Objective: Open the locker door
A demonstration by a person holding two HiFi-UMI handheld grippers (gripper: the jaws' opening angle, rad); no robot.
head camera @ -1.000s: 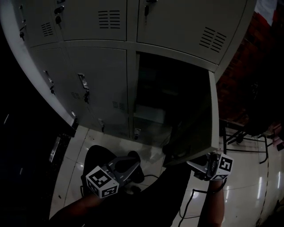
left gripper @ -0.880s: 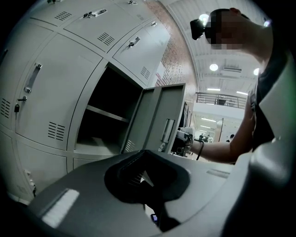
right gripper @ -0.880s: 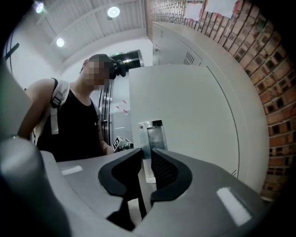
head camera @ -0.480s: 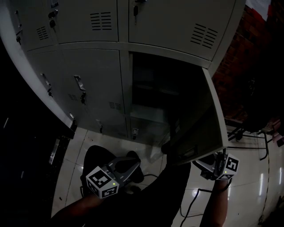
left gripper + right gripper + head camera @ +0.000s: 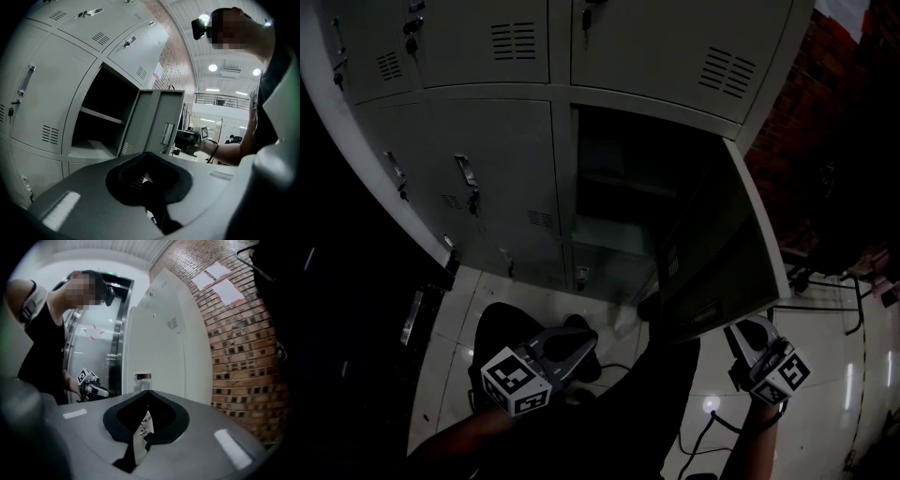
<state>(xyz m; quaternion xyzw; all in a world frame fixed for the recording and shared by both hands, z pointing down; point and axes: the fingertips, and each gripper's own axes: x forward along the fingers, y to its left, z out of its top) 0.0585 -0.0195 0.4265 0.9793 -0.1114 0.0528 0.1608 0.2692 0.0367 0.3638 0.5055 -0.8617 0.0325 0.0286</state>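
Observation:
The grey locker door (image 5: 722, 262) stands swung out to the right, and its compartment (image 5: 619, 187) is dark inside with a shelf. My right gripper (image 5: 742, 335) hangs just below the door's lower corner, apart from it, with its jaws shut on nothing. In the right gripper view the door's outer face (image 5: 164, 333) and its handle plate (image 5: 143, 377) lie ahead of the right gripper (image 5: 149, 393). My left gripper (image 5: 581, 336) is low at the left, shut and empty. The left gripper (image 5: 146, 155) looks at the open compartment (image 5: 101, 117) and the door (image 5: 154, 122).
Closed lockers with handles (image 5: 467, 178) stand to the left of and above the open one. A brick wall (image 5: 825, 112) rises at the right, with a dark metal frame (image 5: 825, 295) at its foot. A cable (image 5: 712, 422) runs over the glossy tile floor.
The door has swung wider to the right. My right gripper has dropped down and right, off the door's lower edge. The left gripper has hardly moved.

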